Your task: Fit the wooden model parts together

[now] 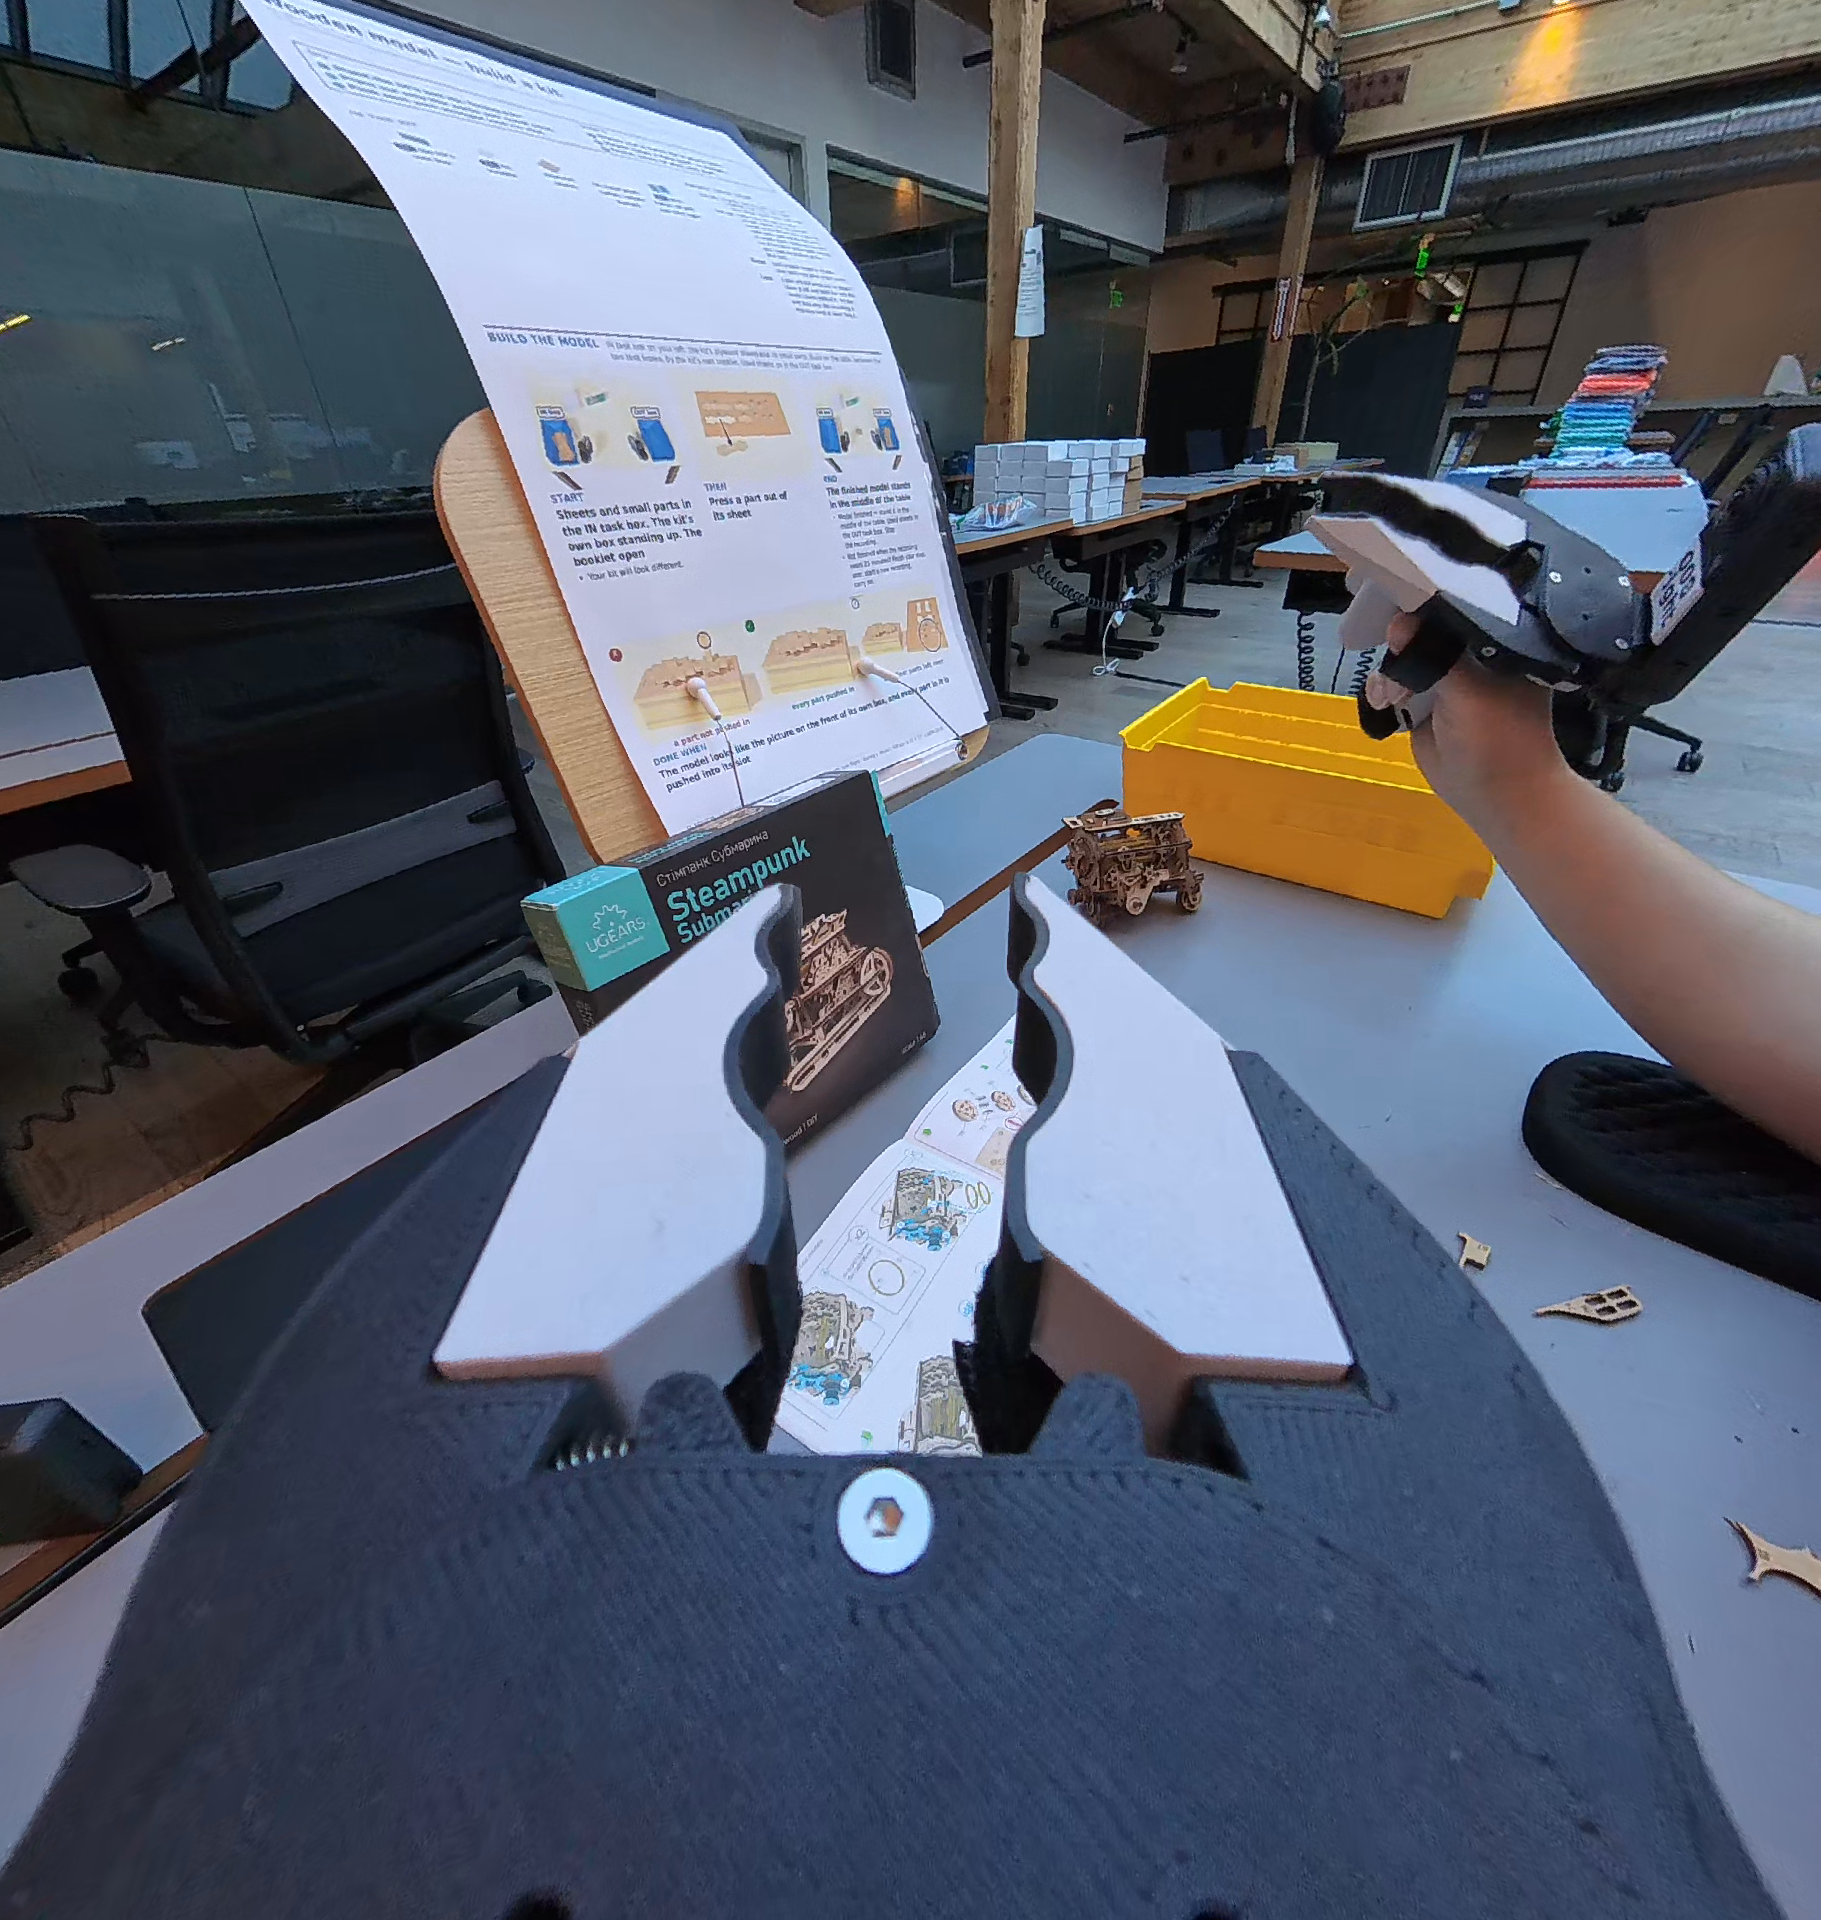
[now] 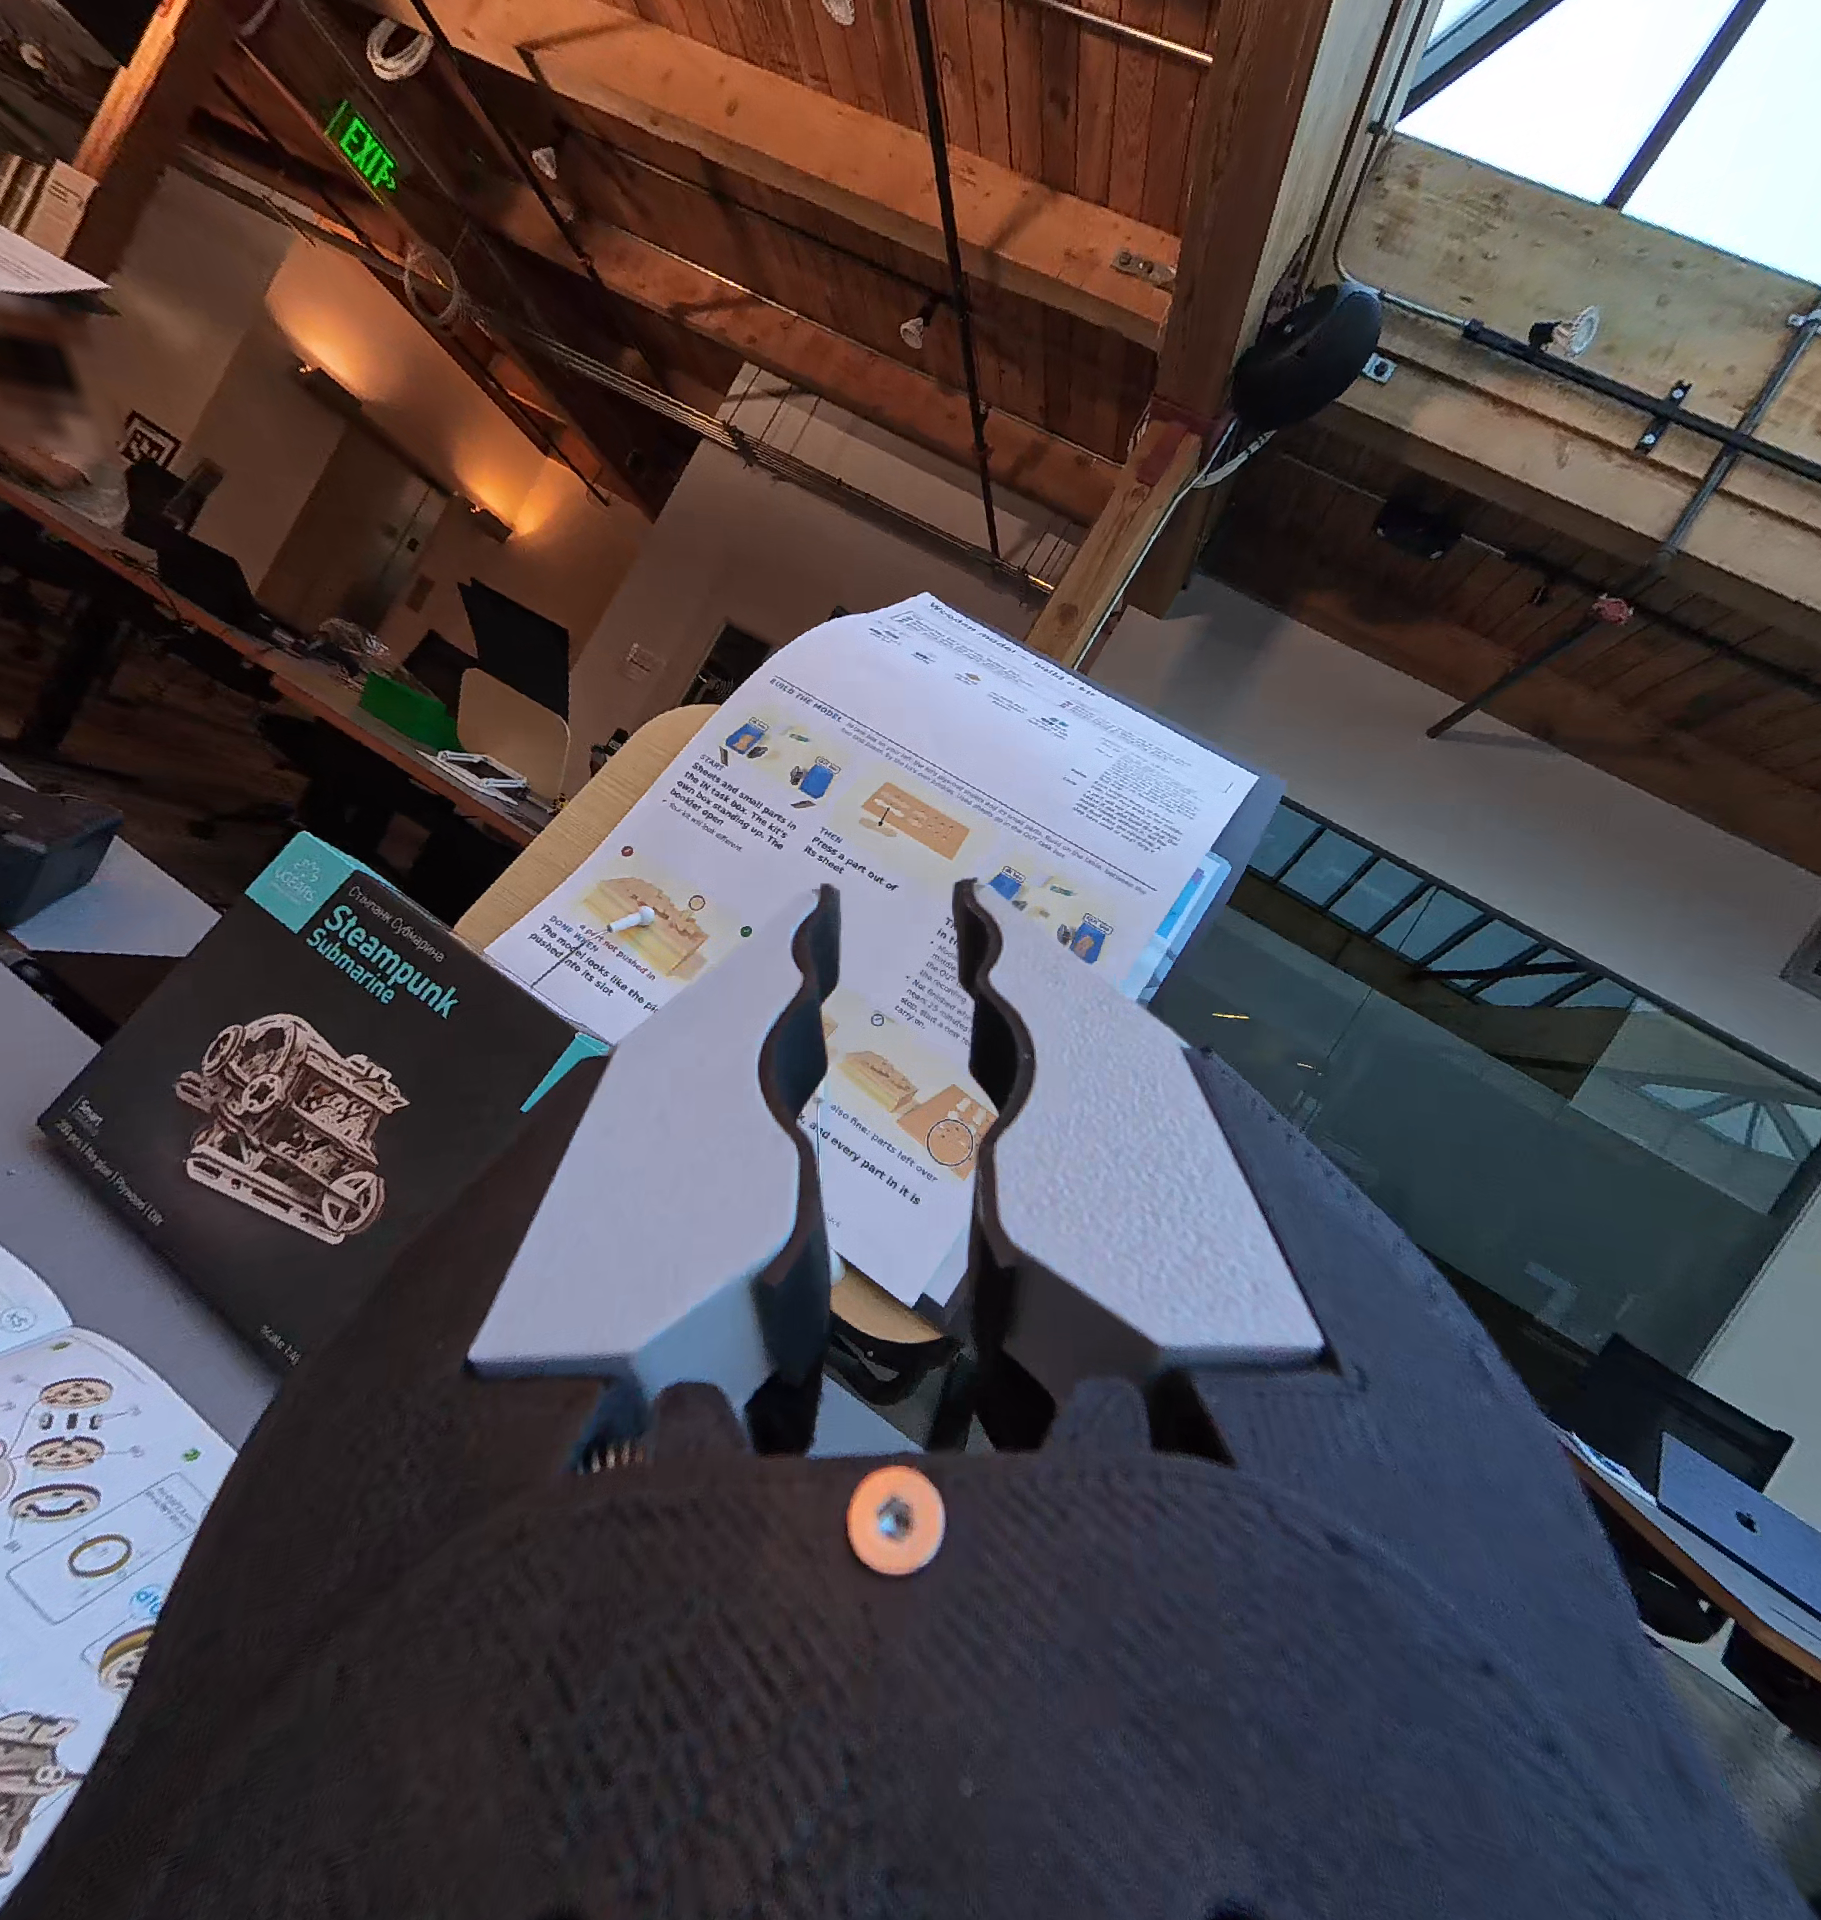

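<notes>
A small brown assembled wooden model (image 1: 1129,862) stands on the grey table (image 1: 1405,1039), just in front of a yellow bin (image 1: 1301,790). My left gripper (image 1: 906,904) is open and empty, hovering low over the open instruction booklet (image 1: 916,1247), with the model ahead and to the right. My right gripper (image 2: 895,904) is open with a narrower gap and empty. It is tilted up towards the ceiling. In the left wrist view the right gripper (image 1: 1332,520) is held high above the bin by a hand, well clear of the model.
The dark kit box (image 1: 740,966) stands upright behind the booklet; it also shows in the right wrist view (image 2: 303,1081). A printed sheet on a wooden stand (image 1: 677,468) rises behind it. Wood scraps (image 1: 1592,1304) and a black mat (image 1: 1695,1164) lie at the right. An office chair (image 1: 293,790) stands at the left. The tips of one gripper are about 35 cm away from the tips of the other.
</notes>
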Action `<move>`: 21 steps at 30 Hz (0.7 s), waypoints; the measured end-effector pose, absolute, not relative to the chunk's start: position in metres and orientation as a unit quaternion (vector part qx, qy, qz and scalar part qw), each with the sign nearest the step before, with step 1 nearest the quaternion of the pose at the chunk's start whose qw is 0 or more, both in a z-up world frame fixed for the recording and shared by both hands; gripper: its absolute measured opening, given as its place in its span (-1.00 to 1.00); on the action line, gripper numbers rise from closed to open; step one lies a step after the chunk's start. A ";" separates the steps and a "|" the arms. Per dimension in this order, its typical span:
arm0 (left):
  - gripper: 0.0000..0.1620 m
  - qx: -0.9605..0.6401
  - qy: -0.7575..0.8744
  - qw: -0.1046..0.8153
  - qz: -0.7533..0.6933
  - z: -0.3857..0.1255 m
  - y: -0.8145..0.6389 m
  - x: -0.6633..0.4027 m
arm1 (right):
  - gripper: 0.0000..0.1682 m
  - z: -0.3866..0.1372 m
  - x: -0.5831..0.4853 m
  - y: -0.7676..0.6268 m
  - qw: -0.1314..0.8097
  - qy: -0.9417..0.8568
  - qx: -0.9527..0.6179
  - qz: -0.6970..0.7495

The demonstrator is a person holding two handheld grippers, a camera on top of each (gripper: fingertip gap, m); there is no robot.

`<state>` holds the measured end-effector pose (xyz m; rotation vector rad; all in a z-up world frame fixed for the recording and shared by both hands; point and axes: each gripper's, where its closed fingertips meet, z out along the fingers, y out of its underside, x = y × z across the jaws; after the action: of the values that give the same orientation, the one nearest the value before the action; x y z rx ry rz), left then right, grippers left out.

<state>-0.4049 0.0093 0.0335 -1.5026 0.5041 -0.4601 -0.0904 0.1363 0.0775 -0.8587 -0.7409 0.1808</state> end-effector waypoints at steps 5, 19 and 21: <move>-0.53 -0.671 0.225 0.677 -0.202 0.032 0.010 -0.405 | -0.87 0.076 -0.089 0.138 0.839 -0.344 -0.410 0.100; -0.54 -0.675 0.223 0.676 -0.196 0.032 0.010 -0.407 | -0.99 0.072 -0.084 0.144 0.830 -0.334 -0.425 0.136; -0.54 -0.675 0.224 0.675 -0.196 0.031 0.010 -0.407 | -0.99 0.069 -0.086 0.145 0.827 -0.339 -0.428 0.134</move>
<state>-0.4069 0.0104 0.0315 -1.5191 0.5031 -0.4403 -0.0860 0.1454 0.0692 -0.9092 -0.7197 0.2845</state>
